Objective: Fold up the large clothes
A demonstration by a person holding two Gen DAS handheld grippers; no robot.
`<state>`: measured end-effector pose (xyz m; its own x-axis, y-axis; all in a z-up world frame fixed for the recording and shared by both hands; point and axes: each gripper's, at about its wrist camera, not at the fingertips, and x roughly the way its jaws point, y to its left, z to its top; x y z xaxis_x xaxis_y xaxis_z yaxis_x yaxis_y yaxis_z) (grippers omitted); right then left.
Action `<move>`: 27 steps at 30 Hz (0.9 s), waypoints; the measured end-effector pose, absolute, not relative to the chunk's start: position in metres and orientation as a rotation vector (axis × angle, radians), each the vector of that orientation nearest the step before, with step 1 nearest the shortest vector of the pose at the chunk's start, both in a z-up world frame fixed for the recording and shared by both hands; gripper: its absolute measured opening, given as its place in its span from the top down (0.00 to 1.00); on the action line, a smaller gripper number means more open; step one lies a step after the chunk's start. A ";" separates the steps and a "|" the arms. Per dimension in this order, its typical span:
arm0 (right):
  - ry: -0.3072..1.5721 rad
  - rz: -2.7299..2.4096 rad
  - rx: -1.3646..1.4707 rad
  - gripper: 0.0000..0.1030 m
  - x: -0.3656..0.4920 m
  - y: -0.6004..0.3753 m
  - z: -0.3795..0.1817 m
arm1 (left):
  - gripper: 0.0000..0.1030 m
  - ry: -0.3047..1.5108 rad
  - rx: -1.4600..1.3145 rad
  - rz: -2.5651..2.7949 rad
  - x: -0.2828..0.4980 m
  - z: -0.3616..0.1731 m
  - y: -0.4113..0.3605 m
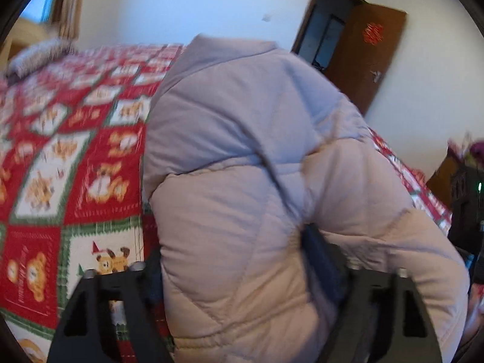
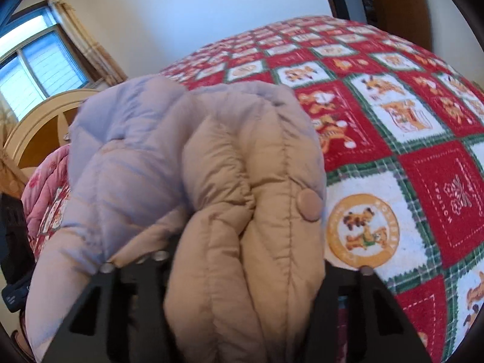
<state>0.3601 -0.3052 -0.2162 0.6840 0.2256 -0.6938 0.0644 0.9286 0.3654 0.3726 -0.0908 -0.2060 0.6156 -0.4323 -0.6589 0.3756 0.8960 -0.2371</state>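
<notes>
Garment: pale pinkish-beige quilted puffer jacket point(image 1: 257, 181), bunched up on the bed, filling the space ahead of both tools.
Left gripper point(image 1: 242, 275): black jaws either side of a thick padded fold; whether the pads press it, I cannot tell.
Right gripper point(image 2: 242, 269): jaws clamped on a bundled edge beside the round snap button point(image 2: 309, 205).
Why held: probably gathering bulk at two points for the next fold.
Pose: both tools angled downward.
Beneath: red, white and green Christmas-print quilt point(image 2: 408, 127), spread beyond and right of the right tool.
</notes>
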 end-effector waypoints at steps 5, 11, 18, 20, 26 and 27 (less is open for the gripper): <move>0.776 0.099 0.340 0.74 0.349 -0.295 -0.202 | 0.65 0.716 -0.005 -0.452 0.352 -0.171 -0.091; 0.677 0.163 0.380 0.77 0.321 -0.284 -0.174 | 0.67 0.588 0.032 -0.439 0.314 -0.116 -0.069; 0.598 0.248 0.376 0.77 0.311 -0.250 -0.126 | 0.67 0.503 0.030 -0.390 0.286 -0.077 -0.022; 0.581 0.277 0.365 0.77 0.311 -0.234 -0.117 | 0.67 0.491 0.020 -0.366 0.280 -0.069 -0.002; 0.577 0.360 0.334 0.77 0.319 -0.184 -0.102 | 0.67 0.480 -0.005 -0.289 0.274 -0.066 0.051; 0.581 0.374 0.327 0.77 0.321 -0.175 -0.101 | 0.67 0.483 -0.012 -0.273 0.272 -0.067 0.060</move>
